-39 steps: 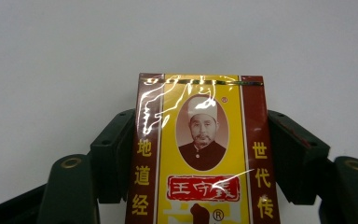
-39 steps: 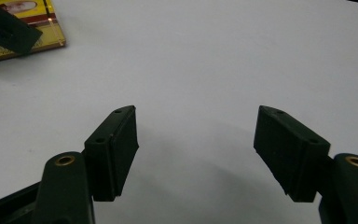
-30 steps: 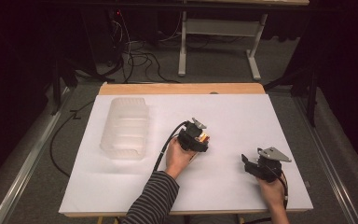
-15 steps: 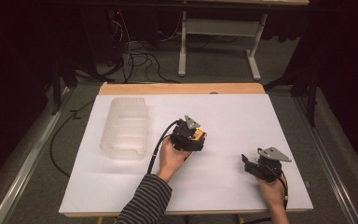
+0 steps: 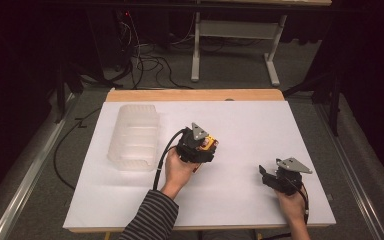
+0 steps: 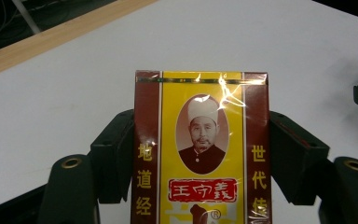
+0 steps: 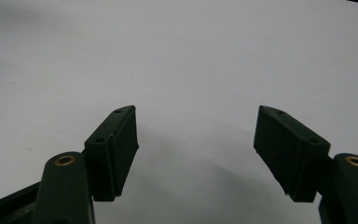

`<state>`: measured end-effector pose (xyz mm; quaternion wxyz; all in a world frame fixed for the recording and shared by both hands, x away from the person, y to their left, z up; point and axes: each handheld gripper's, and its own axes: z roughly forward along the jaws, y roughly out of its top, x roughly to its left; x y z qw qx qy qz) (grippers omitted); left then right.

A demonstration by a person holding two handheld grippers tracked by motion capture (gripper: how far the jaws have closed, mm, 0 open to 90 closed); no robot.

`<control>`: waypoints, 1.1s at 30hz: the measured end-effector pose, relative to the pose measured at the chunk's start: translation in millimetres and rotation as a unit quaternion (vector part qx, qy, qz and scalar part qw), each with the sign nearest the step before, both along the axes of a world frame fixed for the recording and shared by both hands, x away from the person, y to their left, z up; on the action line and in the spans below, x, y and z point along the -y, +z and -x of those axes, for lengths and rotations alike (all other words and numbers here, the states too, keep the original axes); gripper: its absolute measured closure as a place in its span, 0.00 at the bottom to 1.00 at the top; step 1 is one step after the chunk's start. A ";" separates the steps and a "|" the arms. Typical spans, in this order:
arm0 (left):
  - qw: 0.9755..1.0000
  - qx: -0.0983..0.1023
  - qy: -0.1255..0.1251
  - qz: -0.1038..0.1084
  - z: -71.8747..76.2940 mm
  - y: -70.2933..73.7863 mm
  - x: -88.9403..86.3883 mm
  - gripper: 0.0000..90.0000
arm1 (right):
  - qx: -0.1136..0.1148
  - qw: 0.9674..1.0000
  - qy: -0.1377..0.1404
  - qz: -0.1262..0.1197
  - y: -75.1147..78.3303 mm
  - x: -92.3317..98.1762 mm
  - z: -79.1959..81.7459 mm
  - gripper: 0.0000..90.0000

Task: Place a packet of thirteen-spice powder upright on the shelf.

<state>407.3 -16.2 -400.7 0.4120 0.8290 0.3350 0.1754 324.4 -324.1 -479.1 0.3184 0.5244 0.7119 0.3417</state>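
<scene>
Yellow-and-maroon packet [image 6: 201, 154], film-wrapped and printed with an oval portrait and Chinese characters, sits clamped between the two black jaws of the left gripper [image 5: 206, 145], held above the middle of the white table [image 5: 260, 125]. The jaws press on its two narrow maroon sides, and only the upper half or so of the packet reaches past them in the left gripper view.

The glossy film is the main worry: pads on slick wrap can let the packet slide or twist if the hand swings fast or the squeeze eases. A harder squeeze could instead dent the thin sides. If it is bound for the clear plastic bin [image 5: 134, 137] to the left (my guess, nothing more), its raised wall could catch the packet's leading edge on a low approach.

The right gripper [image 5: 266, 175] rests near the table's right front corner, its jaws spread wide with nothing between them.

The packet's lower end is cut off by the frame, so how deep it sits in the grip is unclear. From the high view it shows as a small orange-yellow patch, and the bin's inside is too hazy to read, though it looks empty.
</scene>
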 end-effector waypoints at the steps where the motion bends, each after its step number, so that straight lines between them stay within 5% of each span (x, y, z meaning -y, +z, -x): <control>1: 1.000 0.001 0.001 0.001 0.3 0.7 -1.2 0.36 | 0.000 1.000 0.000 0.000 0.0 0.1 0.0 0.34; 4: 1.000 0.002 0.003 0.002 0.1 2.1 -4.0 0.36 | 0.000 1.000 -0.001 0.000 0.0 0.2 -0.1 0.34; 5: 0.999 0.003 0.020 0.036 1.4 -0.3 -0.2 0.36 | 0.000 1.000 0.000 0.002 0.0 0.4 0.0 0.34; 6: 0.999 0.002 0.019 0.032 1.5 0.5 -1.7 0.36 | 0.000 1.000 0.000 0.002 0.0 0.3 0.1 0.34; 7: 1.000 0.004 0.007 0.006 0.6 3.0 -6.6 0.36 | 0.000 1.000 0.000 0.001 0.0 0.3 0.0 0.34; 33: 0.998 0.024 0.046 0.027 8.3 19.5 -48.9 0.36 | 0.001 1.000 0.000 0.000 0.0 -0.1 0.0 0.34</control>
